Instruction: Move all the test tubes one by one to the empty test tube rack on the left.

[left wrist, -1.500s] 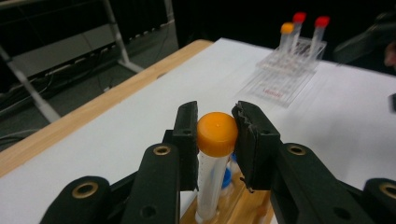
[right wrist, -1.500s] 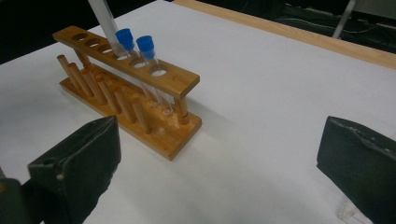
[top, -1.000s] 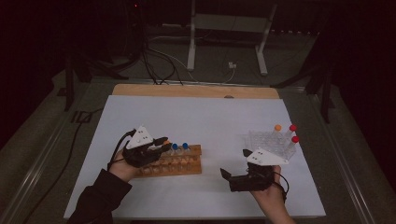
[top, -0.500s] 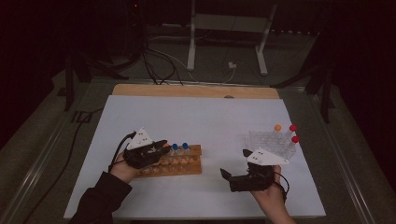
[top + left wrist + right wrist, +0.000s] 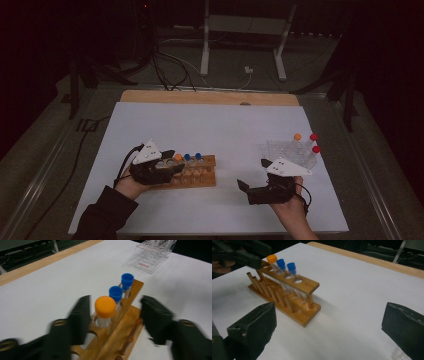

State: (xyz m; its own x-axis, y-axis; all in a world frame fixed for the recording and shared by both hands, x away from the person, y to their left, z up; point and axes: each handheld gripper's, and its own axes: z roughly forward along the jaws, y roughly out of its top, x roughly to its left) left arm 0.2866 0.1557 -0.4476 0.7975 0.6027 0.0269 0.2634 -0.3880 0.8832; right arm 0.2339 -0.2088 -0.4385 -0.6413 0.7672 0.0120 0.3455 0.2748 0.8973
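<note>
A wooden test-tube rack (image 5: 202, 176) lies at the table's front left. An orange-capped tube (image 5: 105, 307) and two blue-capped tubes (image 5: 115, 293) stand in its top row. My left gripper (image 5: 172, 162) is at the rack's left end. Its jaws have just been opening and now stand either side of the orange cap (image 5: 178, 157) without pressing on it. My right gripper (image 5: 252, 173) rests open near the front right, aimed at the rack (image 5: 297, 285), with nothing between its jaws.
A clear plastic rack (image 5: 287, 152) stands at the right behind my right hand, holding an orange-capped tube (image 5: 297, 136) and two red-capped tubes (image 5: 313, 136). A wooden strip (image 5: 210, 97) edges the table's far side. Cables and a stand lie beyond.
The orange cap, hidden by the left gripper's jaws before, now shows between them as they have spread. The right gripper has not moved.
</note>
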